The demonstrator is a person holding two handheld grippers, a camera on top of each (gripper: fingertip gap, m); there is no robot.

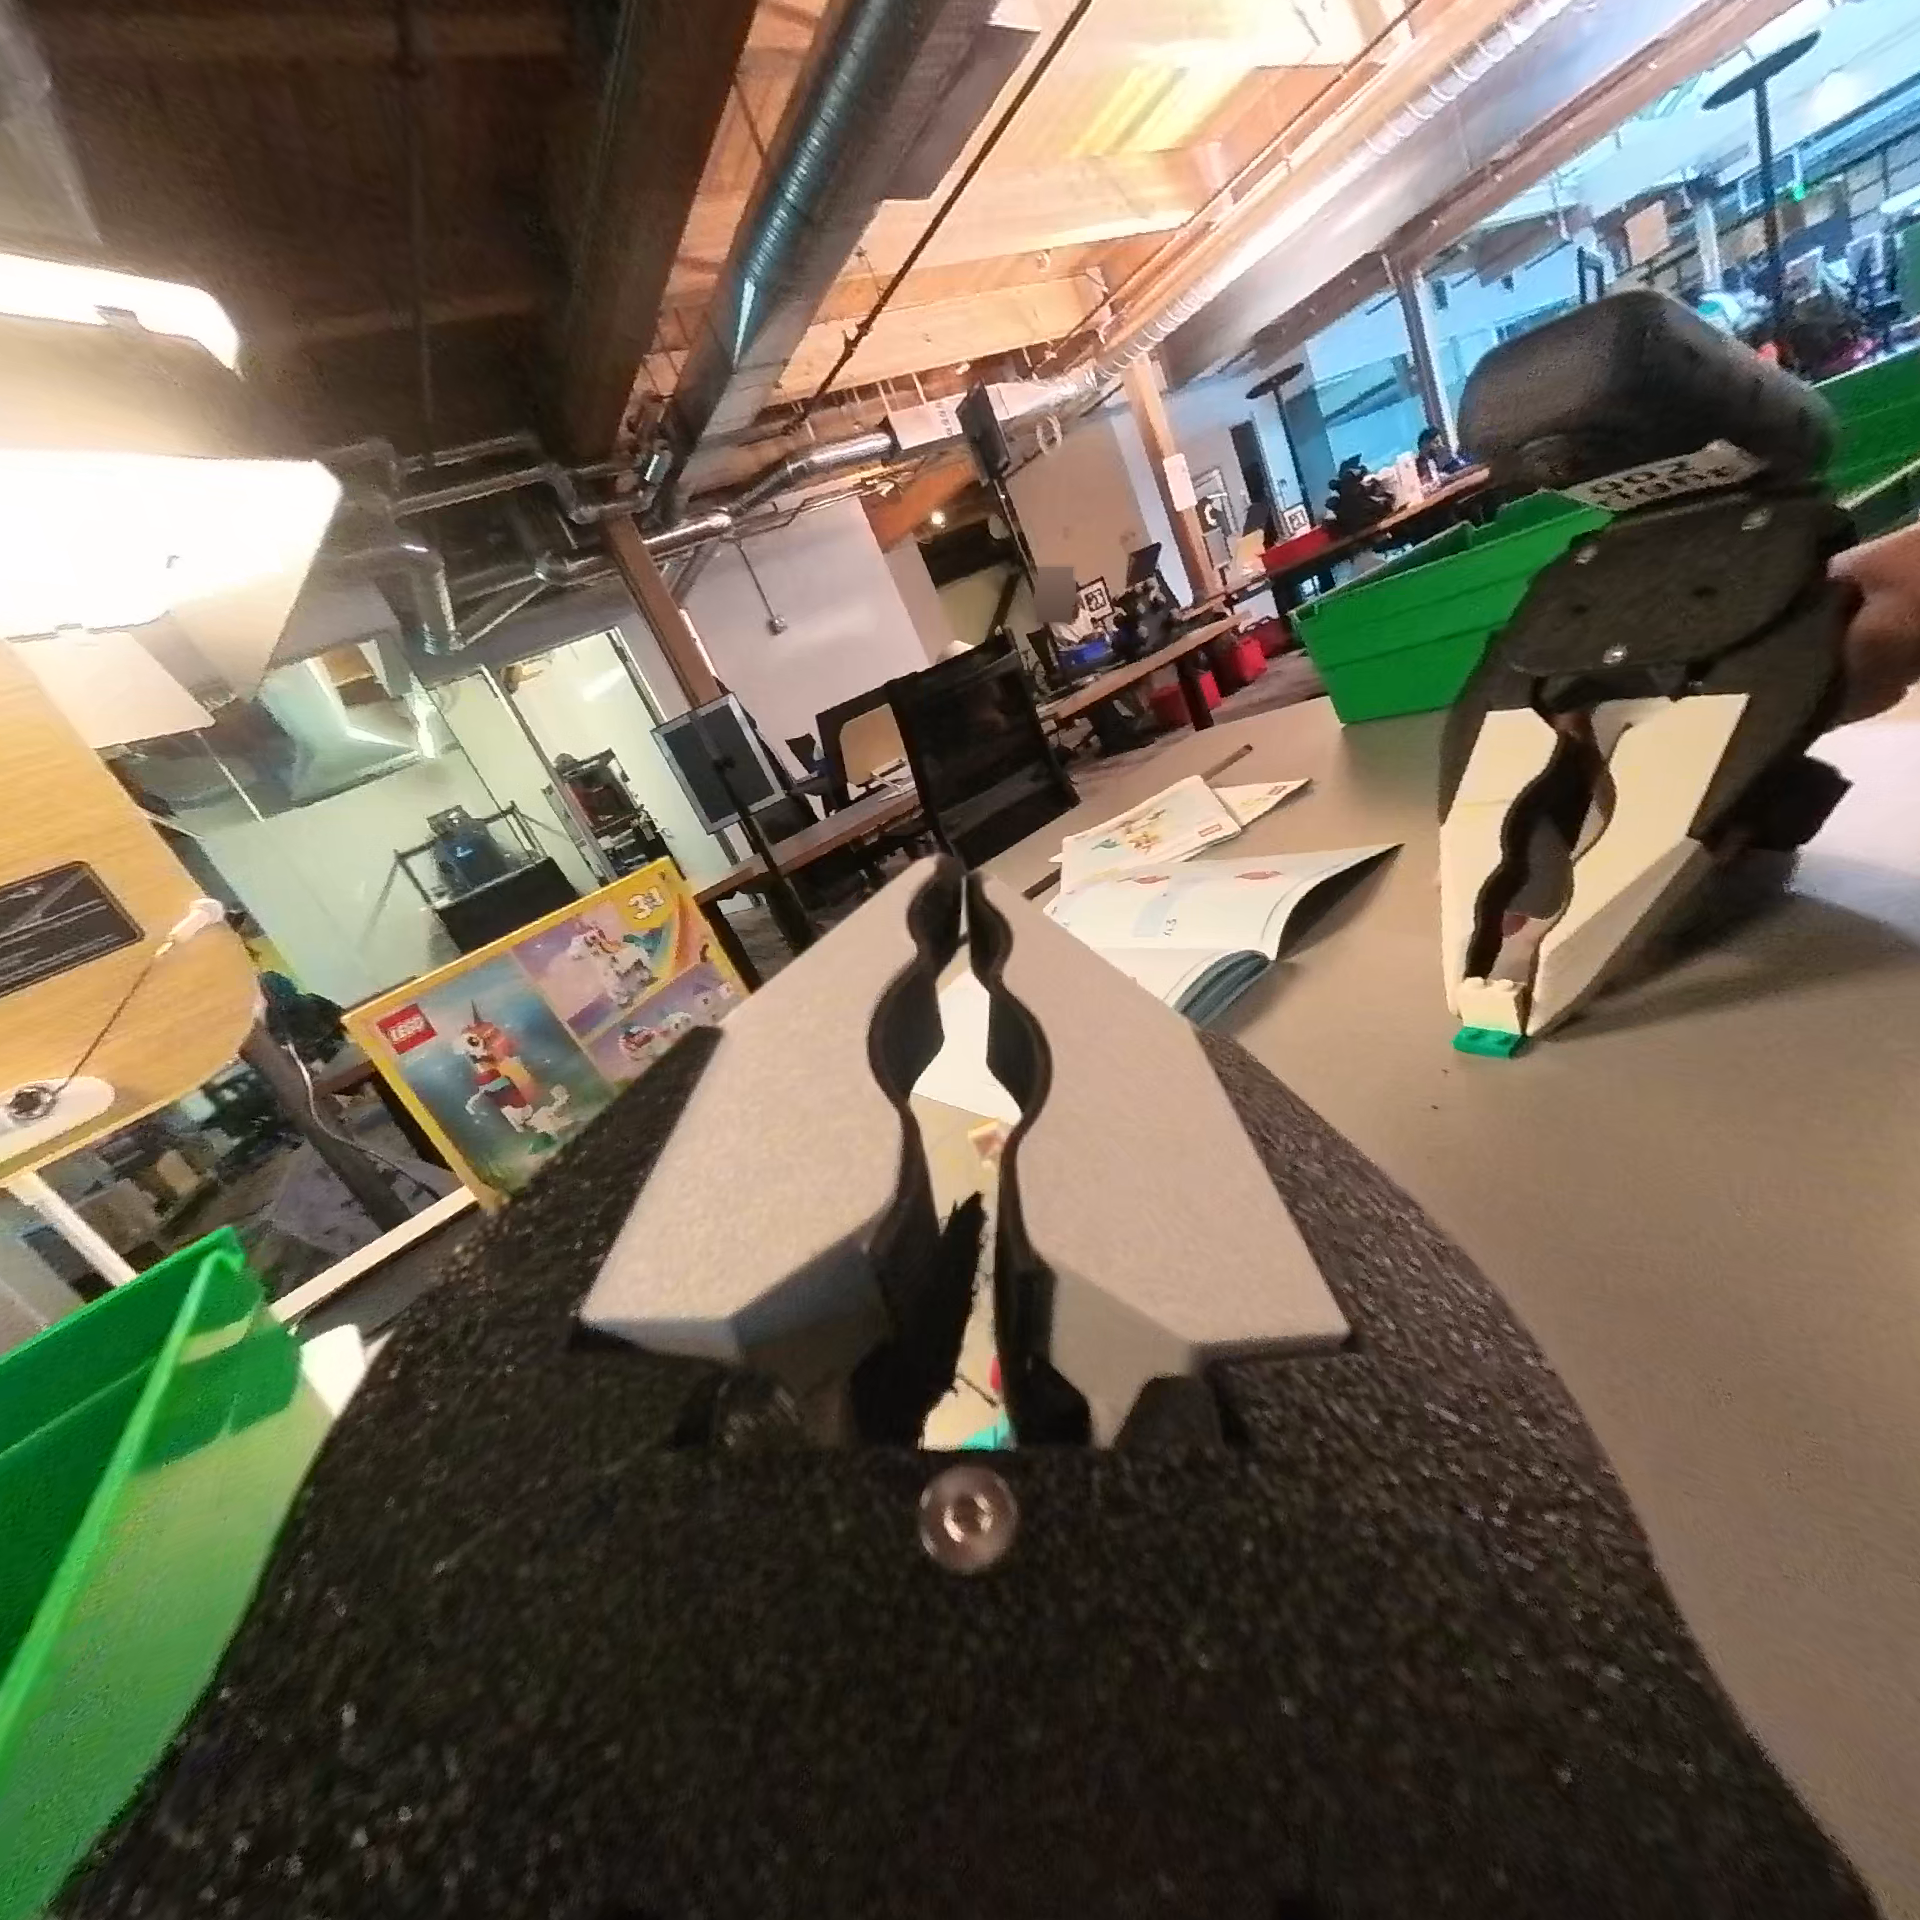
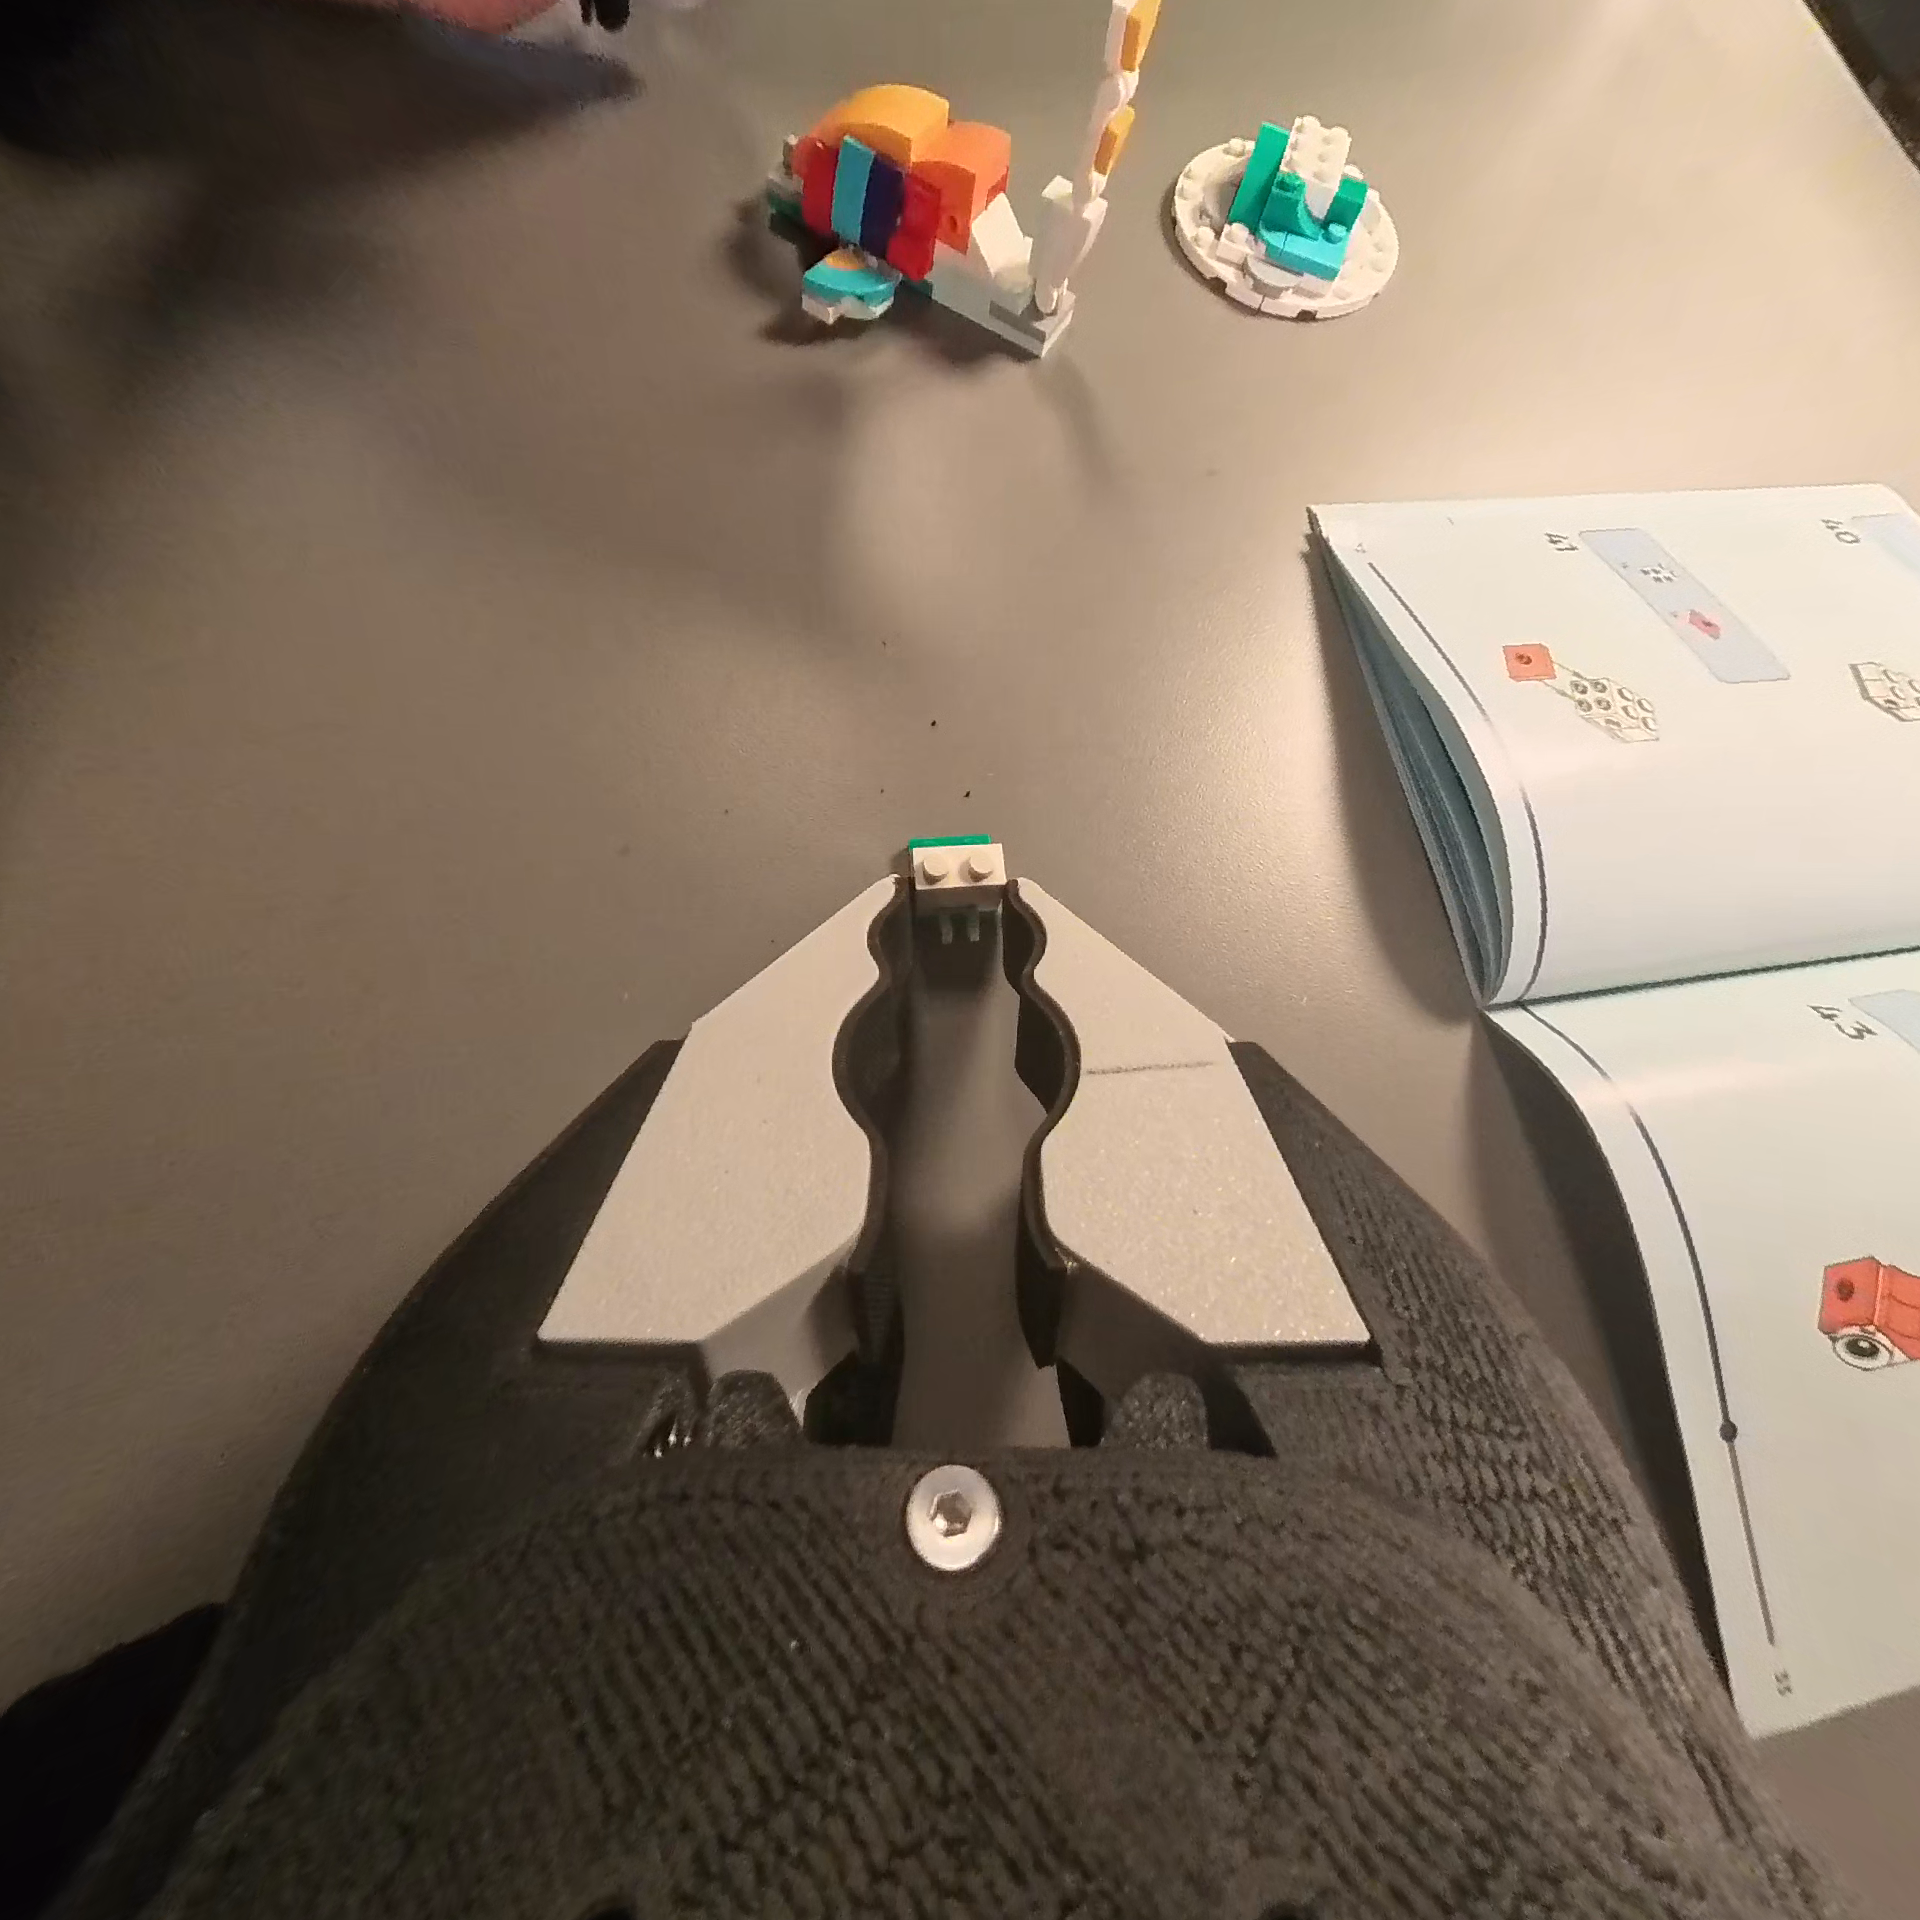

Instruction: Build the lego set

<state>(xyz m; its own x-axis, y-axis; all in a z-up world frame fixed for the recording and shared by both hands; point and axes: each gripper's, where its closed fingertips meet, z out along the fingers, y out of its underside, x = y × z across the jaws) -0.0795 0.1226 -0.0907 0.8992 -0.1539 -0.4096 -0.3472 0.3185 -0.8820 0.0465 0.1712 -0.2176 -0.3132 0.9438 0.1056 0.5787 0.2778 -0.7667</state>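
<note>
Left wrist view, left to right: green bin [image 1: 114, 1444] at the near left edge, Lego box [image 1: 551, 1029] standing at the far table edge, then left gripper [image 1: 961, 883] raised off the grey table [image 1: 1558, 1195] and pitched up toward the room and ceiling; its fingers [image 1: 790, 1122] meet at the tips with only the wavy slit between them, nothing gripped. Past its tips lies the open instruction booklet [image 1: 1216, 925], loose leaflets [image 1: 1153, 831] behind it. Further right the right gripper [image 1: 1496, 992] points steeply down, tips at the table, pinching a small white brick [image 1: 1488, 1000] stacked on a green plate [image 1: 1488, 1039] that sits on the tabletop; a hand [image 1: 1881, 634] holds the gripper body from the right edge, second green bin [image 1: 1392, 634] behind. Right wrist view, left to right: multicoloured partial build [image 2: 904, 218] with a white jointed piece [image 2: 1091, 177] standing up from it, far centre; white round base with teal and white bricks [image 2: 1286, 223] just beside it on the right; right gripper [image 2: 956, 883] centre frame, fingers [image 2: 769, 1132] narrowed onto the white brick [image 2: 956, 869] at the tips, green plate [image 2: 945, 843] edge showing past it; booklet [image 2: 1683, 748] open at the right, well apart from the brick.
</note>
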